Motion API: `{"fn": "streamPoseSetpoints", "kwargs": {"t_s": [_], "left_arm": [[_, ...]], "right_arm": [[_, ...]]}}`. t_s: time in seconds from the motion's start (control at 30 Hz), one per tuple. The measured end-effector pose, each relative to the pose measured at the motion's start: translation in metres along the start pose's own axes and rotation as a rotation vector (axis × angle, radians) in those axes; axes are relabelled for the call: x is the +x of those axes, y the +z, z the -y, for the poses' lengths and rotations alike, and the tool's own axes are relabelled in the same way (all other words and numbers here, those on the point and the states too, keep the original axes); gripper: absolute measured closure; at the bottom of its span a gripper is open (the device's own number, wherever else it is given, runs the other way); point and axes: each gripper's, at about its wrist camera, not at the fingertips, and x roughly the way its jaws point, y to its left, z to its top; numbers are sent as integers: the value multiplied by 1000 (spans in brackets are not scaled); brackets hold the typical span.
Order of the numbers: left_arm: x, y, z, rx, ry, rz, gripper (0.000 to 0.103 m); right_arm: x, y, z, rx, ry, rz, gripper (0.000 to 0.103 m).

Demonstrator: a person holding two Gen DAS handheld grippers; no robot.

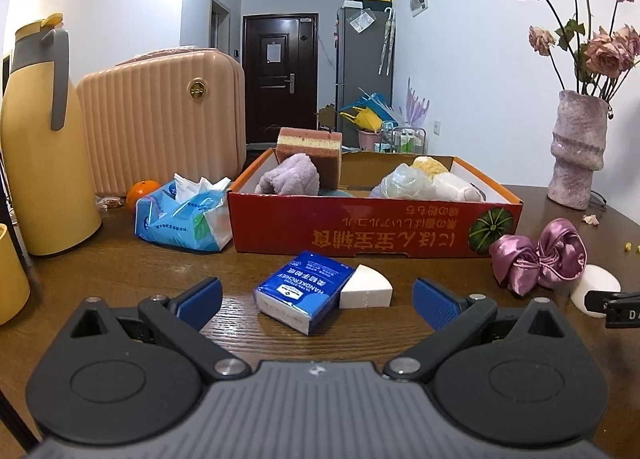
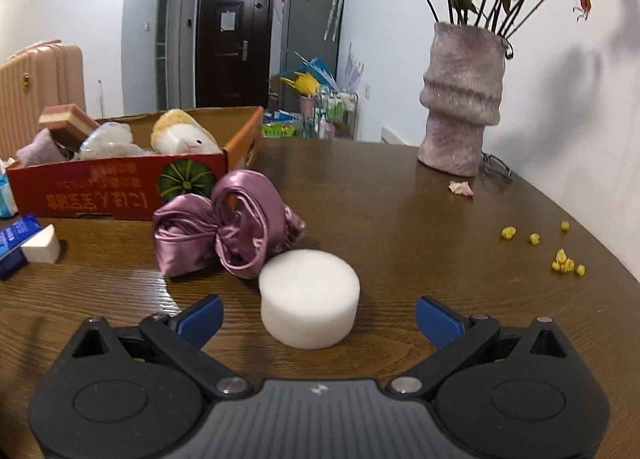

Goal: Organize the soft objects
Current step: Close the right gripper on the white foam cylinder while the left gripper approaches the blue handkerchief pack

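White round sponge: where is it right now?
In the right wrist view the white round sponge sits on the table between the open right tongs, touching the purple satin bow behind it.

Even, cool indoor light; brightest patch on the upper-left wall in both views. Soft flower shadows fall on the right wall in the right wrist view. Mild glare on the table [image 2: 400, 199]. Fisheye bends the edges; corners vignette black. Focus mostly sharp.
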Motion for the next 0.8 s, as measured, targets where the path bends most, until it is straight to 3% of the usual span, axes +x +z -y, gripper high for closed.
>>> {"fn": "streamPoseSetpoints", "kwargs": {"t_s": [0.23, 0.43, 0.53, 0.8], "left_arm": [[5, -2, 1, 6, 0, -19, 0], [8, -3, 0, 6, -1, -34, 0], [10, -3, 0, 7, -4, -39, 0], [14, -2, -1, 7, -3, -45, 0]], "right_arm": [[16, 3, 5, 24, 13, -40, 10], [25, 6, 10, 43, 48, -64, 27], [26, 6, 10, 45, 66, -70, 44], [17, 6, 8, 35, 67, -18, 47]]}}
